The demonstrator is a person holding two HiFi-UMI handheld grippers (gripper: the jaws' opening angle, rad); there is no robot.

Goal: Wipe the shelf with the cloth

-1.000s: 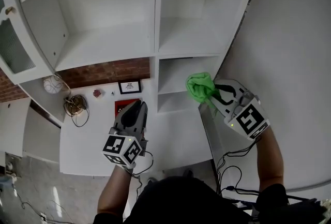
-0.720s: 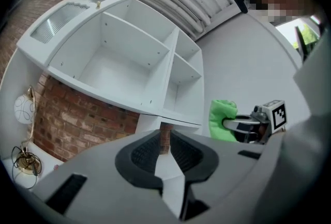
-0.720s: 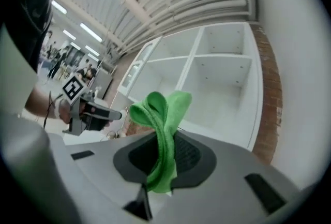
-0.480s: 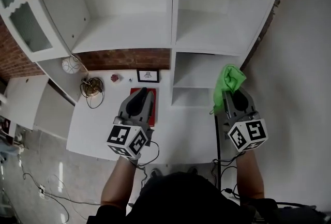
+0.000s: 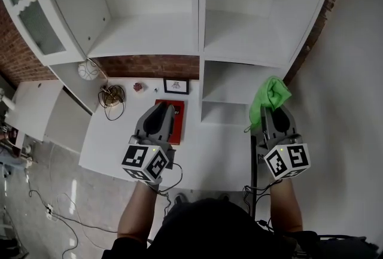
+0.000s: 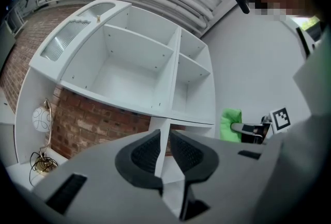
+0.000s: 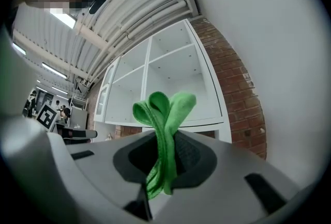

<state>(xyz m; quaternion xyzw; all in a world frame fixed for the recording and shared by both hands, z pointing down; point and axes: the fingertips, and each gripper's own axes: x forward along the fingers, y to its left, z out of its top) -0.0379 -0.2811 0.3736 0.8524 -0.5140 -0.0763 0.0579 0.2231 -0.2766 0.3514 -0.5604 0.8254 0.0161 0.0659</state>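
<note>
- Before the white wooden shelf unit [image 5: 143,42], the right gripper [image 5: 273,113] pinches a bunched green cloth [image 5: 270,95] near the lower right compartment, likely poised to wipe.
- Left gripper [image 5: 161,109] hangs empty, jaws slightly parted.

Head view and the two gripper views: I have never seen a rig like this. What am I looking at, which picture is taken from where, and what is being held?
There is no robot here. A person holds a two-jaw gripper in each hand, and the marker cubes are part of the grippers. The head view looks down from a camera on the person's head. The other two views come from a camera on each gripper, looking along its jaws. The right gripper is shut on a green cloth, which its own view shows up close. The left gripper has its jaws slightly apart with nothing between them. Ahead stands a white shelf unit. On the white counter below it lie a flat red item, perhaps a book, a small framed picture, a coil of wire and a white ball.
</note>
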